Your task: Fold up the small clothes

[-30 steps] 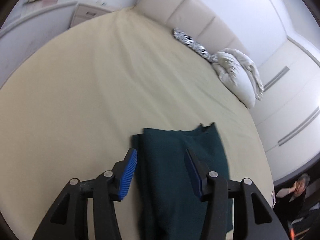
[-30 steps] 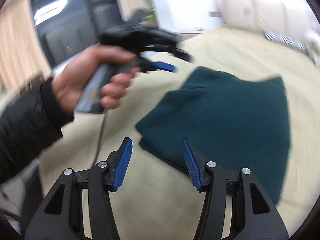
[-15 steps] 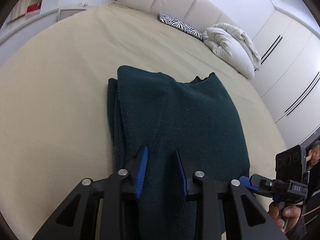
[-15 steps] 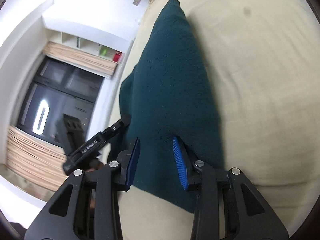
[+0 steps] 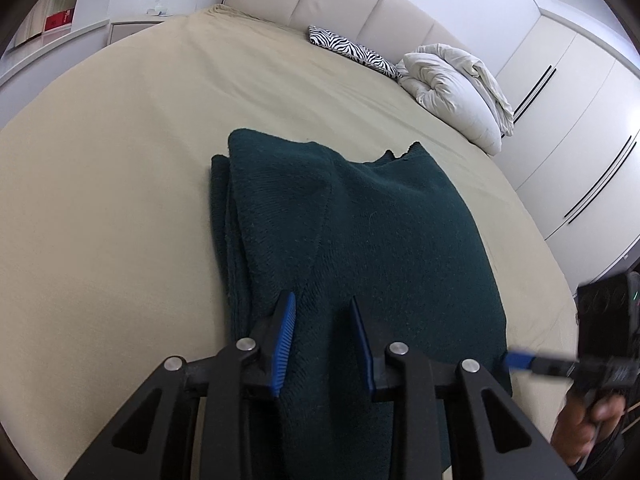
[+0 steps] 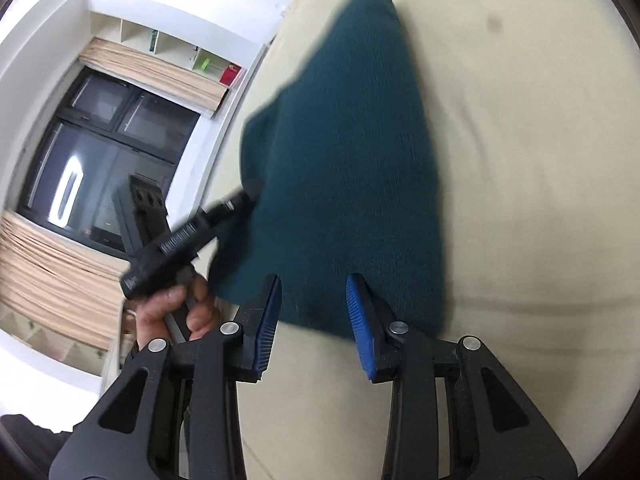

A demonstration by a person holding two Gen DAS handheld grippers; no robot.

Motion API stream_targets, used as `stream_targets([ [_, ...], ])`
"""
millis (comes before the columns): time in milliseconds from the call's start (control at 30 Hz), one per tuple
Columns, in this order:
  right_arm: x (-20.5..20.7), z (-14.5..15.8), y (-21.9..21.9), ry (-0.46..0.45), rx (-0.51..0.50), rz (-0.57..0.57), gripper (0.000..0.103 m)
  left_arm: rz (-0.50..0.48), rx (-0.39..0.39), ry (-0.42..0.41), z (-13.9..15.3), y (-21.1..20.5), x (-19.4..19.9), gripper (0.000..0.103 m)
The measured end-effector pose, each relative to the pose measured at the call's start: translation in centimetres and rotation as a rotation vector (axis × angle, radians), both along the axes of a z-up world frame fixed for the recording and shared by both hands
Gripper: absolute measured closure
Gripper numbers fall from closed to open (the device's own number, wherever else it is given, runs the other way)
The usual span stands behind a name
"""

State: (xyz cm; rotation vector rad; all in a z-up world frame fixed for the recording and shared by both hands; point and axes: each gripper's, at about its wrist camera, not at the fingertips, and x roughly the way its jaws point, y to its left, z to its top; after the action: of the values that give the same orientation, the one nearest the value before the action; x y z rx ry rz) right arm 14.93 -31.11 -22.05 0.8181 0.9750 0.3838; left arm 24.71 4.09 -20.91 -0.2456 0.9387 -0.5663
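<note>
Both grippers have dropped onto the near edge of the green sweater point(image 5: 360, 240) folded on the bed point(image 5: 120, 160). Left gripper point(image 5: 322, 312) pinches a raised ridge of knit. Right gripper point(image 6: 314, 296) straddles the hem, jaws opening slightly. No writing is legible.

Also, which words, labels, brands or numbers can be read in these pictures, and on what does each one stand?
No text can be read.
White label on the left tongs: blurred.
Print on the red box: too small.
</note>
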Motion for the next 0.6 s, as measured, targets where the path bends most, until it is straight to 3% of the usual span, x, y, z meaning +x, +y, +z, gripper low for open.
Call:
stream_targets([
  [33, 0.7, 1.7, -0.4, -0.040, -0.013, -0.007, 0.067, -0.001, -0.005, 0.001, 0.0, 0.0, 0.0, 0.073],
  [100, 1.4, 4.6, -1.3, -0.071, 0.005, -0.027, 0.058, 0.002, -0.007, 0.006, 0.0, 0.1, 0.0, 0.073],
  [200, 4.6, 7.1, -1.2, -0.092, 0.032, -0.045, 0.056, 0.004, -0.014, 0.019, 0.0, 0.2, 0.1, 0.075],
  [333, 10.9, 5.3, -3.0, 0.008, 0.087, -0.123, 0.056, 0.012, -0.064, 0.061, -0.5, 1.0, 0.8, 0.085],
  [433, 13.6, 1.2, -3.7, 0.083, 0.025, -0.177, 0.072, 0.016, -0.101, 0.093, -0.9, 1.2, 1.2, 0.087],
  [533, 13.9, 1.3, -4.1, 0.067, -0.023, -0.176, 0.071, 0.012, -0.038, 0.061, -0.4, 0.2, 0.7, 0.087],
  [600, 14.3, 2.4, -4.2, 0.100, -0.025, -0.167, 0.068, 0.014, -0.044, 0.068, -0.5, 0.2, 0.7, 0.087],
])
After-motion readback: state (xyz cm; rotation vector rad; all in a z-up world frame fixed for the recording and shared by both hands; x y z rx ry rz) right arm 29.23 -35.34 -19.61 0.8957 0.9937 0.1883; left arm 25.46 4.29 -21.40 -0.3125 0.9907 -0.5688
